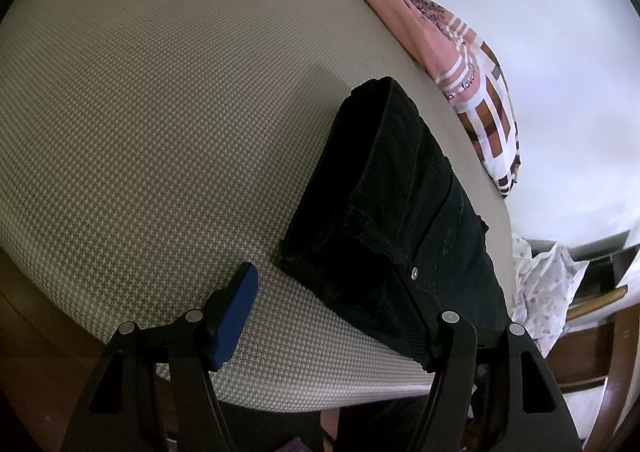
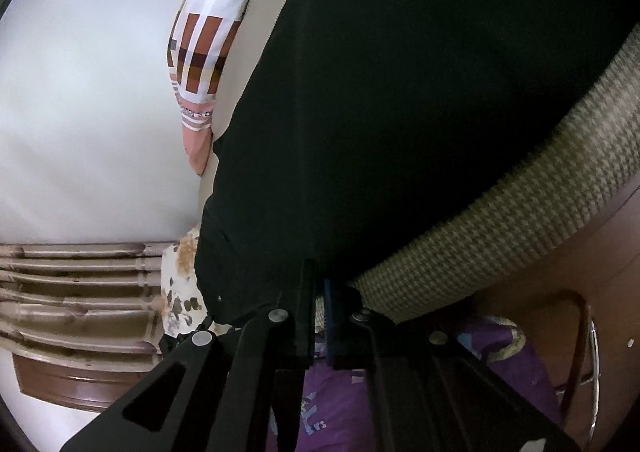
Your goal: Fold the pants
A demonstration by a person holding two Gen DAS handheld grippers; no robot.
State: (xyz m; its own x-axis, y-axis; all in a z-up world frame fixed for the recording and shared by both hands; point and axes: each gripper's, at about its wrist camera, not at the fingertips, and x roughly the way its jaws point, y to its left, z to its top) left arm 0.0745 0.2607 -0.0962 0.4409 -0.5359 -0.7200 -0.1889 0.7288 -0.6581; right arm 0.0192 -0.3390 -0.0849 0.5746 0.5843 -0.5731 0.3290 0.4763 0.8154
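Note:
The black pants (image 1: 404, 211) lie folded into a narrow stack on the houndstooth-patterned bed surface (image 1: 160, 111), near its right edge. My left gripper (image 1: 332, 288) is open just in front of the stack's near end; its blue-padded left finger (image 1: 240, 312) is over the bare bed and its right finger lies against the pants. In the right wrist view the pants (image 2: 400, 111) fill the frame above the bed edge (image 2: 500, 219). My right gripper (image 2: 320, 304) has its jaws nearly together at the pants' lower edge, where it meets the bed; whether they pinch cloth is hidden.
A pink and brown checked pillow or blanket (image 1: 472, 83) lies along the bed's far right edge by the white wall. A spotted white cloth (image 1: 544, 292) hangs by wooden furniture at the right. Purple fabric (image 2: 500, 372) and a slatted wooden frame (image 2: 80, 292) sit below the bed.

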